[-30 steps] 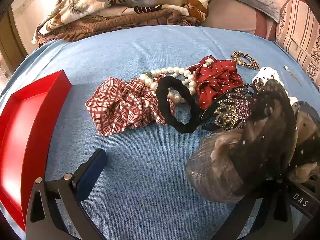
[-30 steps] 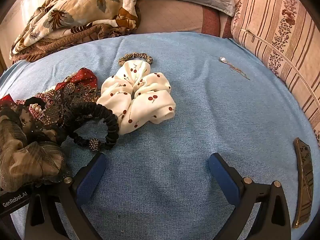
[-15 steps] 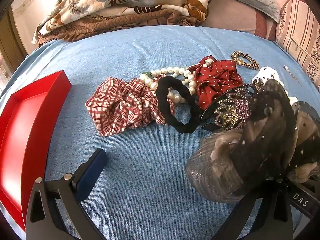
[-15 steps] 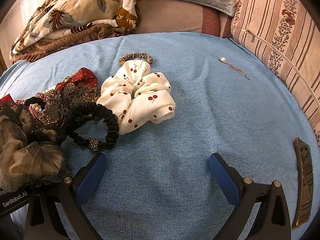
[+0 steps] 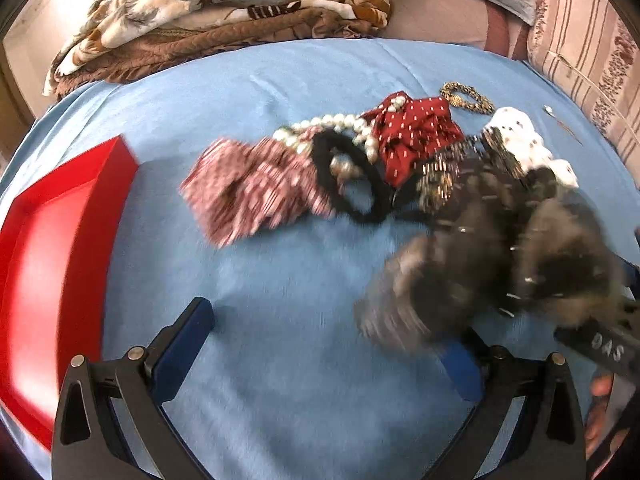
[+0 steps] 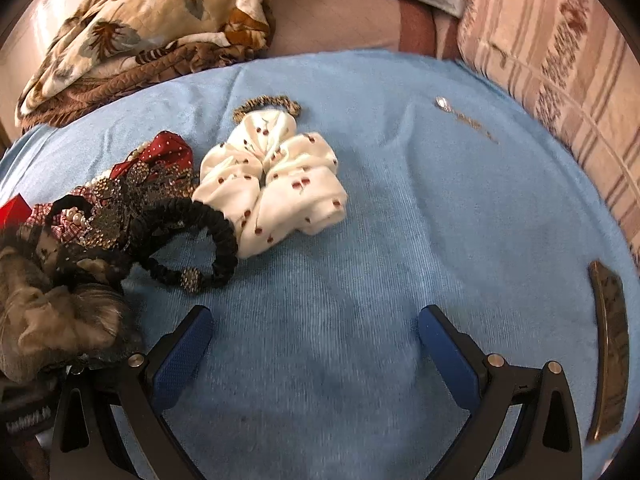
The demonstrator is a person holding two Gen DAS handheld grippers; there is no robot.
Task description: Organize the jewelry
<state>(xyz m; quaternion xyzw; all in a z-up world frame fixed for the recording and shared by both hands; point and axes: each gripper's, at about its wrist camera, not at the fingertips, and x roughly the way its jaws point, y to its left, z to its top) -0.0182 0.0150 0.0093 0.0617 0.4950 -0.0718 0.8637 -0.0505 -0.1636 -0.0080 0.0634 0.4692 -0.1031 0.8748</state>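
Nothing sorted: tray (image 5: pixel 52 264) at nine o'clock lies bare, the scrunchie pile (image 5: pixel 360 168) at one o'clock; left gripper (image 5: pixel 328 336) and right gripper (image 6: pixel 316 332) both gape, released

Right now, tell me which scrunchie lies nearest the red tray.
The red-and-white plaid scrunchie. It lies at the pile's left end, closest to the red tray; the dotted red scrunchie and the cherry-print white scrunchie lie farther right.

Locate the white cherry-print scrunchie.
In the right wrist view, the white cherry-print scrunchie lies left of centre on the blue cloth, just below the gold hair tie and beside the black scrunchie.
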